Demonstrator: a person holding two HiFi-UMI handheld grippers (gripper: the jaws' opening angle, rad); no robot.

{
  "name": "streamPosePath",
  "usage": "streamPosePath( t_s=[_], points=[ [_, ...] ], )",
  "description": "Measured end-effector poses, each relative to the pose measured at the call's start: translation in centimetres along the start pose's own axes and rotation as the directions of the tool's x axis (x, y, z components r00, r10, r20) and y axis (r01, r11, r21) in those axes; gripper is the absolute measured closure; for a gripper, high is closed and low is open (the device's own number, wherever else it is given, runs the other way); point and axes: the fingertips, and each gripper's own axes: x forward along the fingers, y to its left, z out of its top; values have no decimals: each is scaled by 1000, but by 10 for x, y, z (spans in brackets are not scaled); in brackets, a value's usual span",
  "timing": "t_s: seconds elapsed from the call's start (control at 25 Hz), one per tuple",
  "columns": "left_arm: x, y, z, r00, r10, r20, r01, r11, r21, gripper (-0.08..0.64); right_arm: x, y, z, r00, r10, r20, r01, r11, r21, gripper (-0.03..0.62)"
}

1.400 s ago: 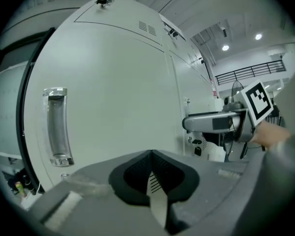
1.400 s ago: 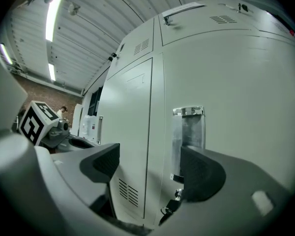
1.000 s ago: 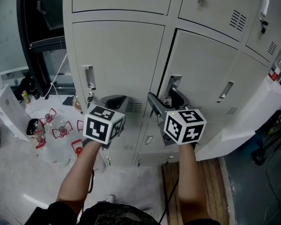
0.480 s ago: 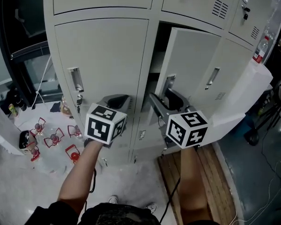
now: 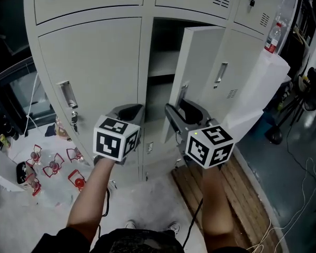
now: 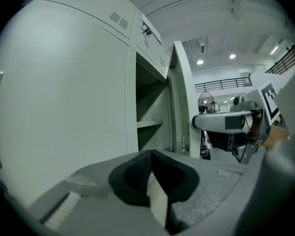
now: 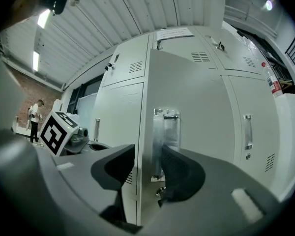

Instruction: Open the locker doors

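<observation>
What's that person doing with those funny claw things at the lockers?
A person is opening lockers with a gripper in each hand. The right gripper has the edge of the middle locker door between its jaws, and they are closing. That door stands partly open. The left gripper is shut and empty, in front of the closed left door.
</observation>
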Motion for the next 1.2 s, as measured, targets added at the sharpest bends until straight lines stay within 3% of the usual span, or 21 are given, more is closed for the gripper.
streamPosePath(
  t_s=[0.6,1.2],
  points=[
    [27,-53,14,990,-135,32,134,991,11,561,-55,-26,1,994,-110,24,110,994,2,446],
    [56,-114,19,972,-233,27,232,972,33,561,-112,-62,1,989,-138,46,138,990,22,443]
  ],
)
